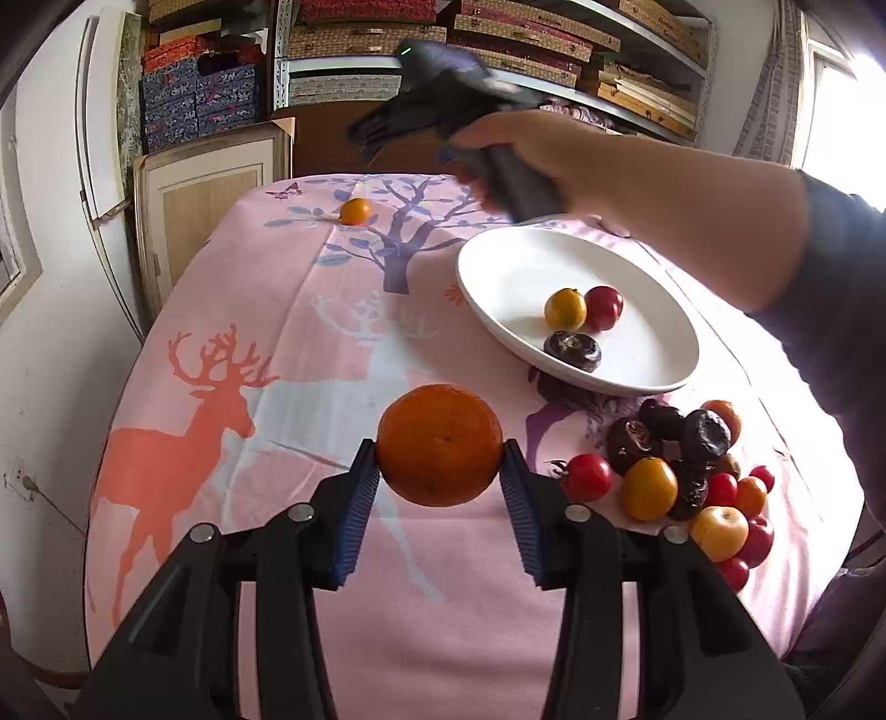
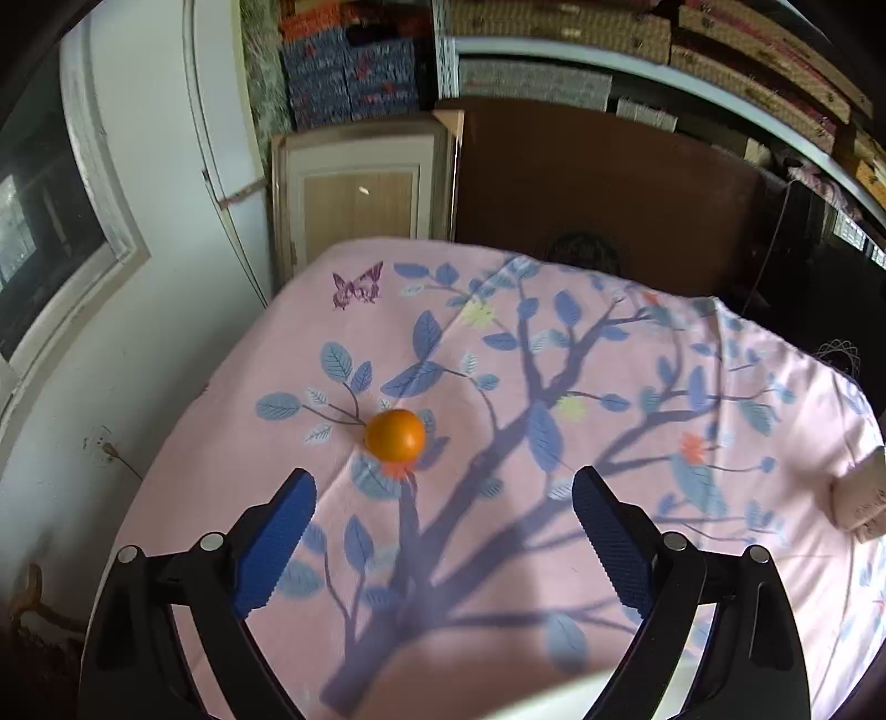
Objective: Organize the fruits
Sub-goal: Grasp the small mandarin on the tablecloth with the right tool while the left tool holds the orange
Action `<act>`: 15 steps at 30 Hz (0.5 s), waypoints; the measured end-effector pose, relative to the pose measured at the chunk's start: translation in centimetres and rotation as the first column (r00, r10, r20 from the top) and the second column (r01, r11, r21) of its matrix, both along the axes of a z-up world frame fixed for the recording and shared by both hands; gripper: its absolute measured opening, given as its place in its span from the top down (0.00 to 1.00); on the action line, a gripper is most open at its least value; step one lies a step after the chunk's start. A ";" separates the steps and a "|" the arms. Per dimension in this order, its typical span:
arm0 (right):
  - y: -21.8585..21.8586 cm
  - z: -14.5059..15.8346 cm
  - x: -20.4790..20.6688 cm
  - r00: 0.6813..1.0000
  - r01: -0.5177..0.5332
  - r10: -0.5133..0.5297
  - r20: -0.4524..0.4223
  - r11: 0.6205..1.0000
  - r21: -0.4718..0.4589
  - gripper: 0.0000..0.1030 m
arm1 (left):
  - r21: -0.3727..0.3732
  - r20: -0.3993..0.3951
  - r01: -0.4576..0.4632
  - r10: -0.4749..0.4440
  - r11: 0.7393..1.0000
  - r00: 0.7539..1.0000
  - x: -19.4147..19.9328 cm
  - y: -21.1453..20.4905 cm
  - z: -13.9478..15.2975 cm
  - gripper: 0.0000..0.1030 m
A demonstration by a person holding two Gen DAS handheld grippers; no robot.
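My left gripper (image 1: 440, 459) is shut on a large orange (image 1: 440, 445) and holds it above the pink tablecloth. A white plate (image 1: 509, 260) at right centre holds a yellow fruit (image 1: 565, 309), a red fruit (image 1: 603, 307) and a dark wrinkled fruit (image 1: 572, 350). A pile of red, yellow and dark fruits (image 1: 681, 476) lies at the right front. A small orange (image 1: 355, 211) sits alone at the far left of the table; in the right wrist view the small orange (image 2: 395, 435) lies just ahead of my open, empty right gripper (image 2: 443, 487). The right gripper also shows blurred in the left wrist view (image 1: 387, 130).
The table (image 2: 498, 554) has a pink cloth with deer and tree prints. A white wall is at the left. A wooden cabinet (image 1: 205, 188), a dark panel (image 2: 598, 188) and shelves of boxes (image 1: 498, 39) stand behind the far edge. The person's right arm (image 1: 692, 210) reaches over the plate.
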State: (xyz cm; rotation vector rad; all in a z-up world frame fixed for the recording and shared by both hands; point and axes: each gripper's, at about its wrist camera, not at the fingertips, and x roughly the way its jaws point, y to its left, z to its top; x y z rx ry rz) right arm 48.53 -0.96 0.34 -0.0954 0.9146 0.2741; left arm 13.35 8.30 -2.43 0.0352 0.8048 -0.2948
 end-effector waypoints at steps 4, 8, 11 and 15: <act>3.8 -3.8 3.1 0.995 -0.059 0.053 -0.079 0.995 -0.077 0.44 | 0.013 -0.016 -0.009 0.010 1.000 1.000 0.6 0.7 -0.3 0.58; 4.4 -6.7 4.3 0.990 -0.063 0.050 -0.135 0.994 -0.089 0.64 | 0.007 -0.021 -0.009 0.009 1.000 1.000 1.0 1.0 -0.6 0.57; 2.9 -5.5 2.9 0.994 -0.071 0.069 -0.083 0.997 -0.019 0.69 | 0.004 -0.012 -0.002 0.002 1.000 1.000 0.9 0.5 -0.5 0.58; 0.1 -2.3 -0.7 0.992 -0.104 0.106 -0.063 0.994 0.042 0.98 | 0.006 0.001 0.020 -0.020 1.000 1.000 0.2 -0.5 0.1 0.58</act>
